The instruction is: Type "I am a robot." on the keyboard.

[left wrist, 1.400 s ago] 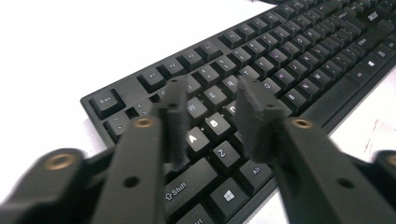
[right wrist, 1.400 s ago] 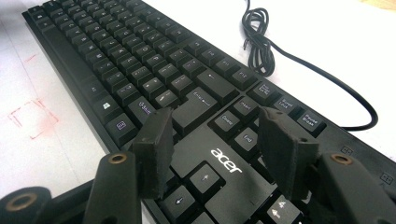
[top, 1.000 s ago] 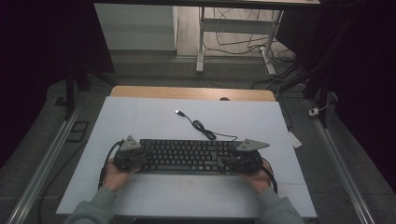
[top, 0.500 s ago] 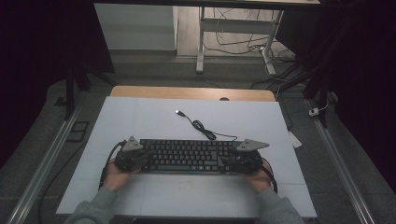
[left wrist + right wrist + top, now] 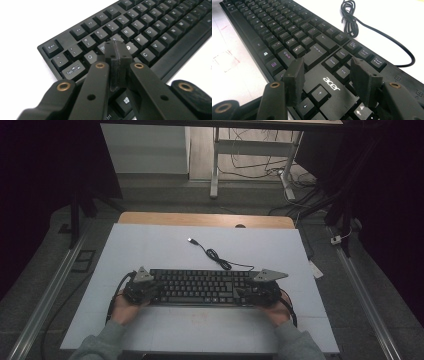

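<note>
A black keyboard [image 5: 200, 287] lies across the white table top, and its cable [image 5: 216, 256] curls back to a loose USB plug [image 5: 191, 240]. My left gripper [image 5: 149, 290] rests at the keyboard's left end. In the left gripper view its jaws are shut together with nothing between them, the tips [image 5: 117, 48] down among the letter keys [image 5: 140, 30] near W and D. My right gripper [image 5: 248, 293] sits at the keyboard's right end. In the right gripper view it [image 5: 327, 68] stands open, one jaw on each side of the acer logo [image 5: 331, 83] above the arrow keys.
The white board [image 5: 150, 250] covers a wooden table [image 5: 200, 218], with bare room behind and in front of the keyboard. Metal rails [image 5: 45, 300] run along both sides. A small white tag [image 5: 316, 269] lies off the right edge. Desk legs and cables stand on the floor beyond.
</note>
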`<state>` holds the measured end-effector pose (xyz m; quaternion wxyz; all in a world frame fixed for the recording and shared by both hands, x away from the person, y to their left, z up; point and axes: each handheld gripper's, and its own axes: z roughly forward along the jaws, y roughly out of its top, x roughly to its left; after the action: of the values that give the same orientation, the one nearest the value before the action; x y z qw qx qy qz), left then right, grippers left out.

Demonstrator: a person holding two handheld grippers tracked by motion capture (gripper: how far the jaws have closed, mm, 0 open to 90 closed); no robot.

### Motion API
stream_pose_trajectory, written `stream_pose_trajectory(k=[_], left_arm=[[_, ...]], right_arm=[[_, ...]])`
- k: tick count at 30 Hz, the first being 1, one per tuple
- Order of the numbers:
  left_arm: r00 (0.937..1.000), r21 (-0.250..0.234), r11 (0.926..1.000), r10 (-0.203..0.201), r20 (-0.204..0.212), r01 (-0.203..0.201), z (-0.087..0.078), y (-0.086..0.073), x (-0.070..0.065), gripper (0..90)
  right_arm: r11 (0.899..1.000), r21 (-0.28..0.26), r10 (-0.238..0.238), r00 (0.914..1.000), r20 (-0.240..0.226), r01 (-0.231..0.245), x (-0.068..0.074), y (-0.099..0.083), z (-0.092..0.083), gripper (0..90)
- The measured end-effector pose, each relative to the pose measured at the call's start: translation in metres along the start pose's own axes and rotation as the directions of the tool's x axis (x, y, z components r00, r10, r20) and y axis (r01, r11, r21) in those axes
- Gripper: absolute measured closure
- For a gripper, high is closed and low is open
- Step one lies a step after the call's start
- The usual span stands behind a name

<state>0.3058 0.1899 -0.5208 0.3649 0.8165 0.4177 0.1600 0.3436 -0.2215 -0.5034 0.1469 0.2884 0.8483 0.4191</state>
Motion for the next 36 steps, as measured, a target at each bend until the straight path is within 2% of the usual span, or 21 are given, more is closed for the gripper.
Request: stream_pose_trajectory(k=[10,30,36], left_arm=[[0.9999,0.023,0.9997,-0.004,-0.010,0.004,0.0057,-0.0018,0.0024,89.1],[0.9999,0.031,0.9994,-0.012,-0.010,0.012,0.0097,-0.0023,0.0033,89.1],[0.9997,-0.020,0.9998,-0.008,-0.024,0.007,0.0033,-0.0008,0.0019,89.1]], right_arm=[[1.000,0.004,-0.003,1.0000,0.001,0.003,0.0002,-0.0001,0.0006,45.9],[1.000,0.008,-0.005,1.0000,-0.004,0.005,0.0010,0.0000,0.0017,45.9],[1.000,0.006,-0.005,1.0000,-0.003,0.005,0.0008,0.0001,0.0014,45.8]])
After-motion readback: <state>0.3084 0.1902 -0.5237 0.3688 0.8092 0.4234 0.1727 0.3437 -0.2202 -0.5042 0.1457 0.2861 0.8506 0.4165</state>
